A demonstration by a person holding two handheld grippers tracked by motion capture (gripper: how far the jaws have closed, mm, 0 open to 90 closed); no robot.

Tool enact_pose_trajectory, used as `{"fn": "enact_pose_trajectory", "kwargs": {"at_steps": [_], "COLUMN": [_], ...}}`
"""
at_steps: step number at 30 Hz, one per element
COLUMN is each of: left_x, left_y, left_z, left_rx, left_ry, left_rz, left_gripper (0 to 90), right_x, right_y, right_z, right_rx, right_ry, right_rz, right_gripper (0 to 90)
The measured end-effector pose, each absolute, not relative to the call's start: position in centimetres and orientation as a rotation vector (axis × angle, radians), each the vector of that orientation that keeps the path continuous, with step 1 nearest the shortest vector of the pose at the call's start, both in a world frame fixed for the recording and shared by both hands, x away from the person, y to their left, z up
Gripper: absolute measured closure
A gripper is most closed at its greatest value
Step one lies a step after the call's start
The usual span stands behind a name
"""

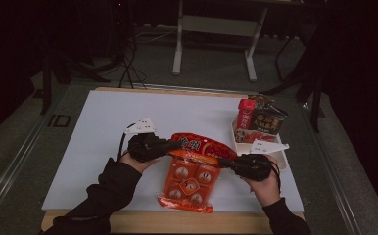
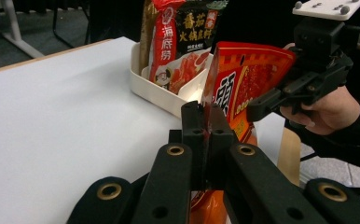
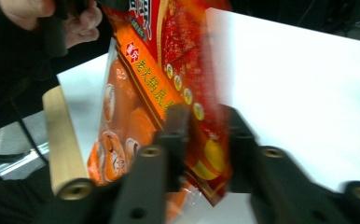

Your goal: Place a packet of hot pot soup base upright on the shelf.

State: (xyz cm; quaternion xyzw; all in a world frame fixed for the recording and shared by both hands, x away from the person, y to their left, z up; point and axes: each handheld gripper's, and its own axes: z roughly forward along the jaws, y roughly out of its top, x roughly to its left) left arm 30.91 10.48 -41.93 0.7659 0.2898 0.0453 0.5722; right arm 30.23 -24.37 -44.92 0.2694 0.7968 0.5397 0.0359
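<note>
Between left gripper (image 1: 170,145) jaws, red snack bag (image 1: 202,146) edge clamped, opposite edge pinched in right gripper (image 1: 224,162) jaws, orange packet (image 1: 189,183) on worktop (image 1: 104,127) below.

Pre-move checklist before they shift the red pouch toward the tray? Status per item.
1. Left gripper clamped on the red pouch edge: ok.
2. Right gripper pinching the pouch's other edge: ok by the high view, its own view is blurred.
3. Pouch lifted off the orange snack bag: cannot tell.
4. White tray has a free slot: cannot tell, two upright packets fill the part in sight.
5. White tabletop between pouch and tray unobstructed: ok.
</note>
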Motion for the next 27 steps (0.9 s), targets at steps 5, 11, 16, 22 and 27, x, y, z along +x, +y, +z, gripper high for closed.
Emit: {"fn": "enact_pose_trajectory", "kwargs": {"at_steps": [5, 11, 16, 22, 27], "left_x": [30.7, 29.3, 28.9, 29.1, 29.2], "left_y": [10.7, 11.0, 11.3, 11.6, 11.7], "left_z": [-41.7, -40.6, -40.0, -39.9, -40.0], "left_rx": [1.799, 1.800, 1.798, 1.782, 1.743], "left_ry": [0.677, 0.633, 0.603, 0.550, 0.499], "left_rz": [0.081, 0.101, 0.103, 0.107, 0.104], "left_gripper": [90.0, 90.0, 90.0, 89.5, 87.3], "right_x": [29.9, 28.4, 27.4, 26.9, 27.0], "right_y": [-24.3, -24.4, -24.3, -24.2, -24.5], "right_z": [-44.4, -42.9, -41.7, -39.8, -38.6], "right_rx": [0.792, 0.756, 0.728, 0.712, 0.698], "right_ry": [2.494, 2.513, 2.495, 2.445, 2.397], "right_rz": [1.652, 1.685, 1.694, 1.652, 1.648], "right_gripper": [90.0, 90.0, 90.0, 90.0, 90.0]}}
